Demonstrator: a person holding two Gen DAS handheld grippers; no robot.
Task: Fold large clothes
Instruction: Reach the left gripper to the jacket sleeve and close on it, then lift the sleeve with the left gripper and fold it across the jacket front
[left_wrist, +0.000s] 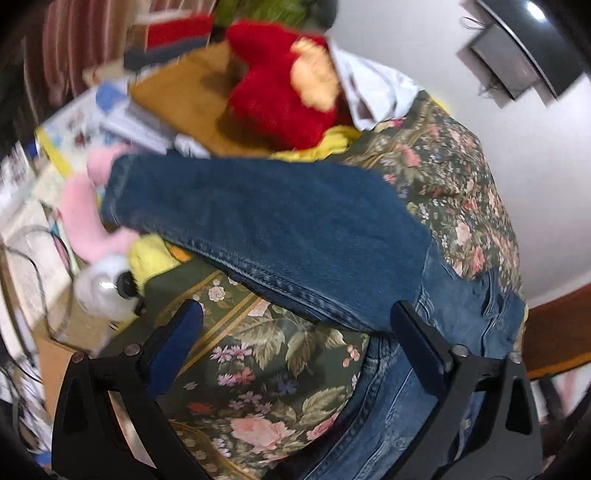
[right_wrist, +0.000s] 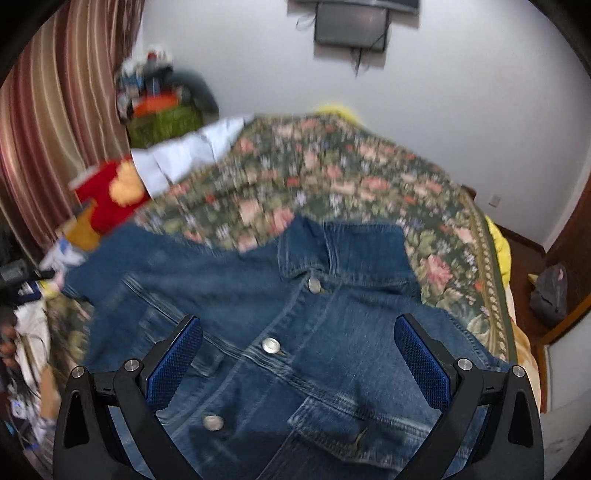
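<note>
A blue denim jacket (right_wrist: 280, 332) lies front up on a floral bedspread (right_wrist: 351, 184), collar away from me, its metal buttons showing. In the left wrist view its sleeve (left_wrist: 266, 225) stretches out to the left across the bedspread (left_wrist: 266, 369). My left gripper (left_wrist: 295, 332) is open and empty, hovering above the bedspread just below the sleeve. My right gripper (right_wrist: 297, 339) is open and empty above the jacket's chest, near the button placket.
A red plush toy (left_wrist: 280, 92) and a white garment (left_wrist: 369, 88) lie at the far side of the bed. A pink and white plush (left_wrist: 92, 236) sits by the sleeve cuff. Striped curtains (right_wrist: 55, 129), a wall-mounted screen (right_wrist: 351, 26), and a grey bag (right_wrist: 550, 295) on the floor at right.
</note>
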